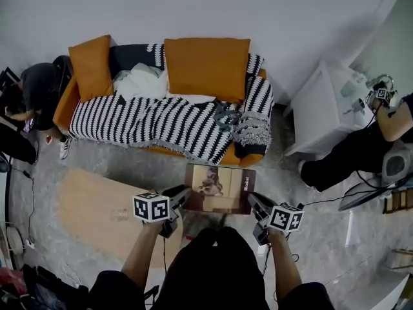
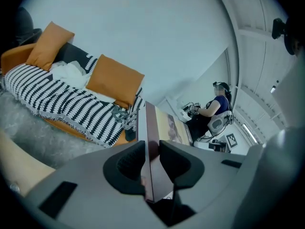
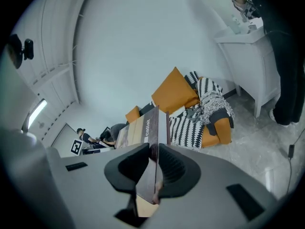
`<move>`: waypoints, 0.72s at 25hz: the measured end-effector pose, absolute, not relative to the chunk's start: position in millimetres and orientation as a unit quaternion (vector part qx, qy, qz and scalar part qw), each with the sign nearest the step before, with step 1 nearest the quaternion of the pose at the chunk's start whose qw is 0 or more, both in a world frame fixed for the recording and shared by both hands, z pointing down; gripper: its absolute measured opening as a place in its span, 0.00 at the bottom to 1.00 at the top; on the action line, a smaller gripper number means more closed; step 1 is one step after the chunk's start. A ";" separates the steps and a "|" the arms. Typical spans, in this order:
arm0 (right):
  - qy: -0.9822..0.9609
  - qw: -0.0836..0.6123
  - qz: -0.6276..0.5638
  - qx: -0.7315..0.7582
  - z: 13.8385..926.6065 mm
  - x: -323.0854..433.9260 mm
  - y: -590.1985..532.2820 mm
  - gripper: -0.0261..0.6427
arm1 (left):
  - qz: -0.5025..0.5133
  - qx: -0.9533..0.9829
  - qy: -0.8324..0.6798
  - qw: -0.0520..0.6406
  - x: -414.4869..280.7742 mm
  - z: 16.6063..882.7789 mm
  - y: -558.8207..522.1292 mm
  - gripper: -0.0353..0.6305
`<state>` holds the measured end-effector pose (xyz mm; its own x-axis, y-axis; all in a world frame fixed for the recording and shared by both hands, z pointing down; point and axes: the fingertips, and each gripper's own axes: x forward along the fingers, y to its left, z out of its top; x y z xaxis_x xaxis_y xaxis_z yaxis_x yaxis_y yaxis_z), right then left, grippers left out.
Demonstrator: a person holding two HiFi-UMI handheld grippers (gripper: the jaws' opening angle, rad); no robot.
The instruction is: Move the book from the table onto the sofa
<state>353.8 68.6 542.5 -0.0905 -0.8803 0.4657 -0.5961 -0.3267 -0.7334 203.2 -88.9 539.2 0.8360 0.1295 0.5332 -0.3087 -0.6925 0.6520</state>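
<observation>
**While Book Is Aloft, Placement Remains Outstanding**

Sofa (image 1: 64,105), upper centre, has not received it; table (image 1: 90,208), lower left, no longer bears it. Book (image 1: 219,189) hangs mid-frame, left gripper (image 1: 179,197) and right gripper (image 1: 255,204) each clamped on one edge.

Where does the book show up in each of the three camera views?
Head view: book just below centre, cover up.
Left gripper view: book edge-on at lower centre, between the jaws.
Right gripper view: book edge-on at lower centre, between the jaws.
Shared landmark: the large orange cushion, in all three.
</observation>
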 end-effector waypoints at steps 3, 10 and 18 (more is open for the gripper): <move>0.564 0.147 -0.480 -0.656 544.5 369.0 50.9 0.16 | 0.281 0.874 -0.056 0.393 214.5 542.2 -103.3 0.21; 0.576 0.144 -0.489 -0.639 552.2 422.8 -0.9 0.16 | 0.280 0.867 -0.079 0.404 260.1 548.7 -145.9 0.21; 0.594 0.135 -0.504 -0.613 569.2 504.1 -69.8 0.16 | 0.282 0.856 -0.118 0.417 330.4 561.9 -203.7 0.21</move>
<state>504.1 -69.8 569.2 -0.2118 -0.8640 0.4567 -0.5914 -0.2587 -0.7638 330.4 -203.7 561.9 0.8135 0.0336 0.5806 -0.4369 -0.6237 0.6482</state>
